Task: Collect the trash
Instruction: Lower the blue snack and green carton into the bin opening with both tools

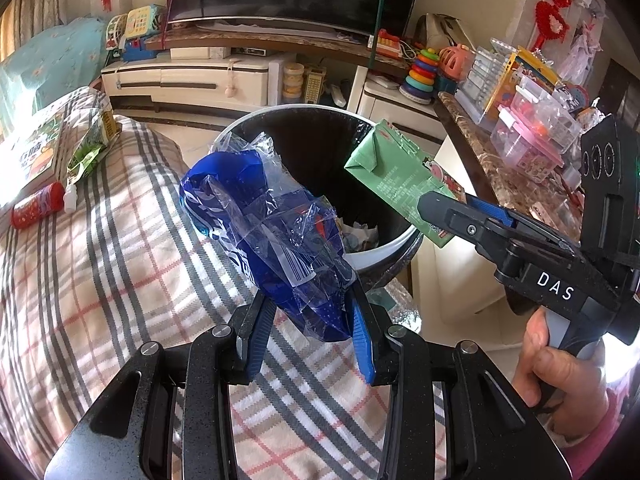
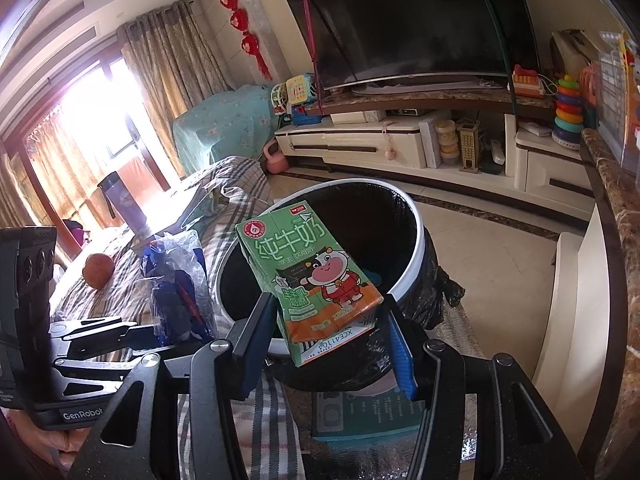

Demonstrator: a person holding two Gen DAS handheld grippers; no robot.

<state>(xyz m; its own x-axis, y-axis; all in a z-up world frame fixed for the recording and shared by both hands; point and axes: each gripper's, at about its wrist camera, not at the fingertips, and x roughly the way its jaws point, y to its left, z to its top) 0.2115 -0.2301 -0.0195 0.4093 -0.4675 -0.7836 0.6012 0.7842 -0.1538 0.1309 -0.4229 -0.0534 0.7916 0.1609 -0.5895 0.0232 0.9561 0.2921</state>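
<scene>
**Both claws loaded, held at the trash bin**

Landmark: trash bin point(image 1: 384, 246), white rim, black liner, standing on the floor against the edge of the plaid-covered surface point(image 1: 100, 280).

Left claw point(image 1: 310, 332): jaws closed partway onto a crumpled blue plastic wrapper point(image 1: 260, 216) with clear film around it. Grip is on the wrapper's lower end; the rest sticks up and forward, over the near-left part of the bin rim. In the right wrist view the same wrapper point(image 2: 180, 280) sits just left of the bin point(image 2: 414, 216).

Right claw point(image 2: 326, 336): jaws closed on the bottom end of a green milk carton point(image 2: 308, 276) with a cartoon cow print. Carton tilts away from the claw, its top end over the bin opening. From the left wrist view the carton point(image 1: 396, 172) hangs over the right side of the rim, held by the right claw point(image 1: 444, 216).

Inside the bin: some scraps visible at the bottom, kind not discernible.

Left of the bin, on the plaid surface: red bottle point(image 1: 38, 210), green pouch point(image 1: 86, 152), both well apart from the bin.
</scene>
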